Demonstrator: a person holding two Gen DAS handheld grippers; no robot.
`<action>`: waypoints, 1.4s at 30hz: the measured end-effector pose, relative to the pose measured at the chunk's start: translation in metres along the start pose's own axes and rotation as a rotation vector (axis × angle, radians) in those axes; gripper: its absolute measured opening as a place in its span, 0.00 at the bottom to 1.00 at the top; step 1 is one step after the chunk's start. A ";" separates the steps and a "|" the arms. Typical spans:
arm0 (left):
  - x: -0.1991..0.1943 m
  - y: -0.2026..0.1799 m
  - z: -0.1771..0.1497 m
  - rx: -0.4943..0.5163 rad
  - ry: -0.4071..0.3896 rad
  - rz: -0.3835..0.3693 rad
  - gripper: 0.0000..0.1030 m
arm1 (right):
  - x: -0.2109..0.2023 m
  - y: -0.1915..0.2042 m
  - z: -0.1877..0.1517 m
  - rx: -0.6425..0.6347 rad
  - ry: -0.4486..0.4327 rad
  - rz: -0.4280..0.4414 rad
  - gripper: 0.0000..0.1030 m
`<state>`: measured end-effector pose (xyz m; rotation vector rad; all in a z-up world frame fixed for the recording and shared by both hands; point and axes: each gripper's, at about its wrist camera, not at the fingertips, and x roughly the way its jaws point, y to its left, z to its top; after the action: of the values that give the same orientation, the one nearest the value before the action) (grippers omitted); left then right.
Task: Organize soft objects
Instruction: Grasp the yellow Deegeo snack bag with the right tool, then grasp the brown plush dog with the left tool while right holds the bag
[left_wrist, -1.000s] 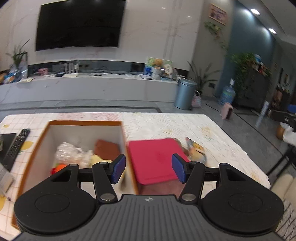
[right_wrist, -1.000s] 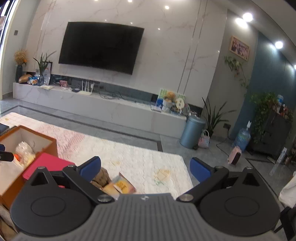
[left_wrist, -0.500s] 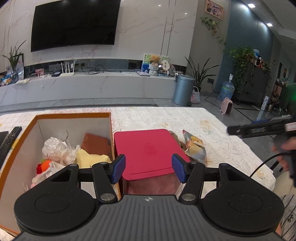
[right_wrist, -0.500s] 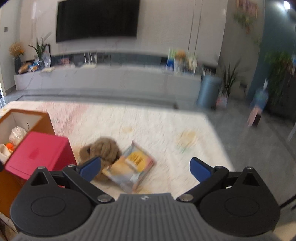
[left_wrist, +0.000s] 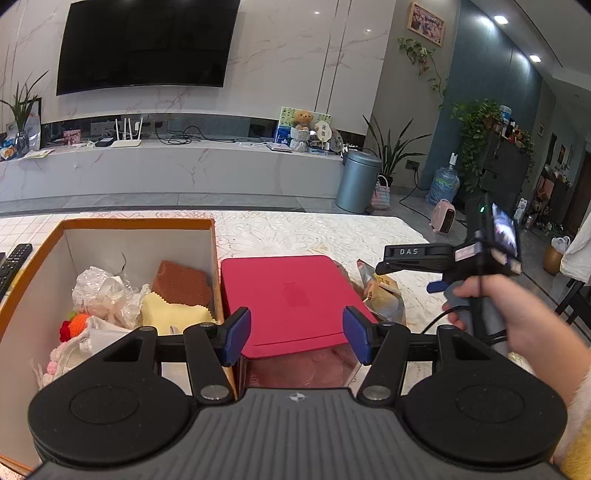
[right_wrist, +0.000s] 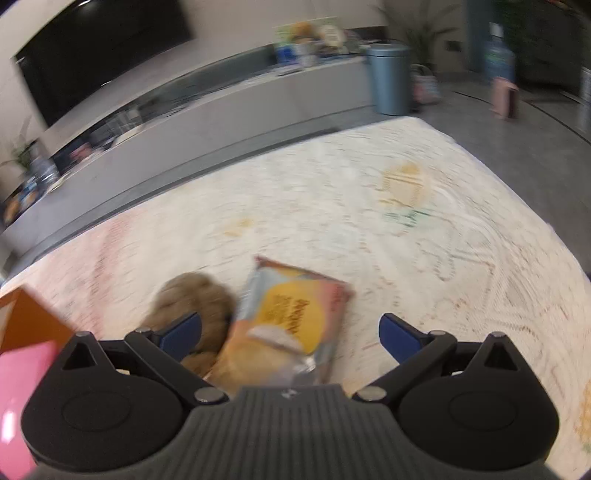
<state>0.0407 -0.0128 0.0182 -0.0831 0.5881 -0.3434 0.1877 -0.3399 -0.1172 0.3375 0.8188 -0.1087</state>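
At the far left of the left wrist view a remote control lies on the desk beside the orange-rimmed box. That box is open and already holds soft things: crinkled clear plastic, an orange knitted piece, a yellow cloth and a brown cloth toward its right wall. Just right of the box, touching or nearly so, stands a container under a red lid, shut; what is inside cannot be made out.

The left gripper hangs low in the centre of the frame over the red lid's near edge, its fingers moderately wide and holding nothing.

What has changed sits further right. A second ago the right gripper looked out level at the wall and the television; now it has dropped and tipped down over the desk, and in the left view it has come into frame at the right edge, carried by the person's hand. Its fingers stand wide and empty, framing the snack packet with the brown plush toy touching the packet's left side — both on the desk, right of the red lid.

That reads as the approach to the next pick, probably the packet.
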 end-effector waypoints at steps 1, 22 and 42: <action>0.001 0.001 0.000 -0.004 0.002 -0.002 0.65 | 0.003 -0.003 -0.003 0.031 -0.009 -0.017 0.97; 0.010 0.006 -0.002 -0.037 0.065 0.013 0.65 | 0.040 0.002 -0.014 -0.107 0.085 0.062 0.73; 0.000 -0.005 0.011 -0.040 0.056 0.017 0.65 | 0.009 0.012 -0.041 -0.419 0.168 -0.038 0.65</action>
<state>0.0451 -0.0175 0.0286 -0.1071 0.6511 -0.3186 0.1684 -0.3151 -0.1469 -0.0657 0.9902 0.0581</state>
